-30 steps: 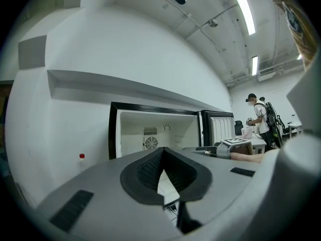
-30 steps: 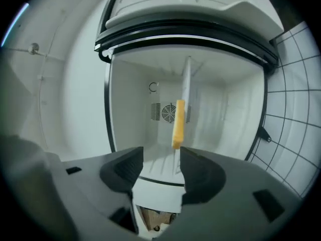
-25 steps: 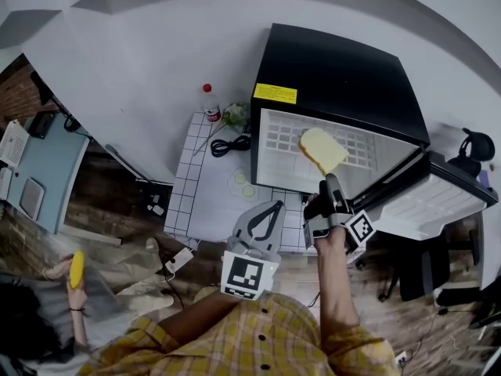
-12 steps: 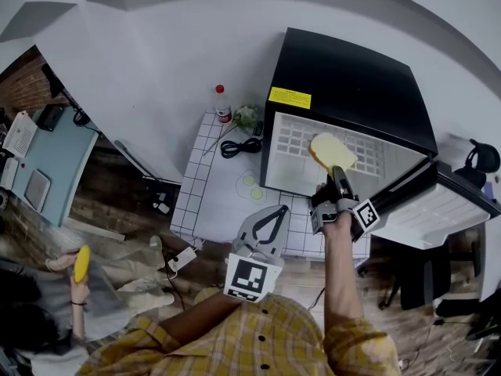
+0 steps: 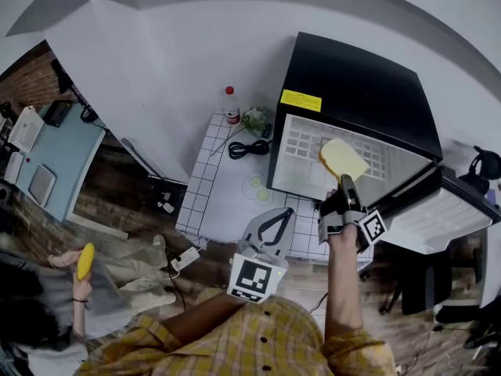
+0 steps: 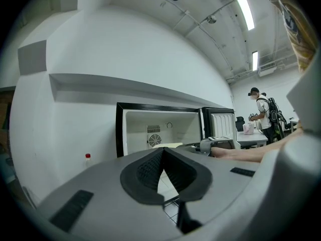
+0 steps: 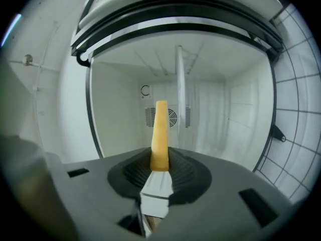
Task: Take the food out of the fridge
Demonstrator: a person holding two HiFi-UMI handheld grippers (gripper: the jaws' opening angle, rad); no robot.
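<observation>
The pads [image 7: 144, 170] of the right gripper [image 7: 159, 167] are closing on a slice of bread [image 7: 160, 134], which stands edge-on and upright between them, pinched at its lower end; they look narrow and already on it. Beyond the slice is the white inside of the fridge [image 5: 360, 84], with the round fan grille on the back wall straight behind it, and no other food shows in that view. From the head view the slice sits at the front edge of the fridge's grid shelf [image 5: 305, 143], just inside the opening, with the door [image 5: 438, 202] swung wide to the right; whether it rests on the shelf or is clear of it I cannot tell. The left gripper [image 6: 164, 154] has its jaws together on nothing and is held level near the person's body, over the near edge of the tiled table [image 5: 227, 186]. The step in hand looks like securing the grasp. Next the slice probably wants drawing straight back out through the opening, kept level and clear of the door, then carrying to bare table left of the fridge.
</observation>
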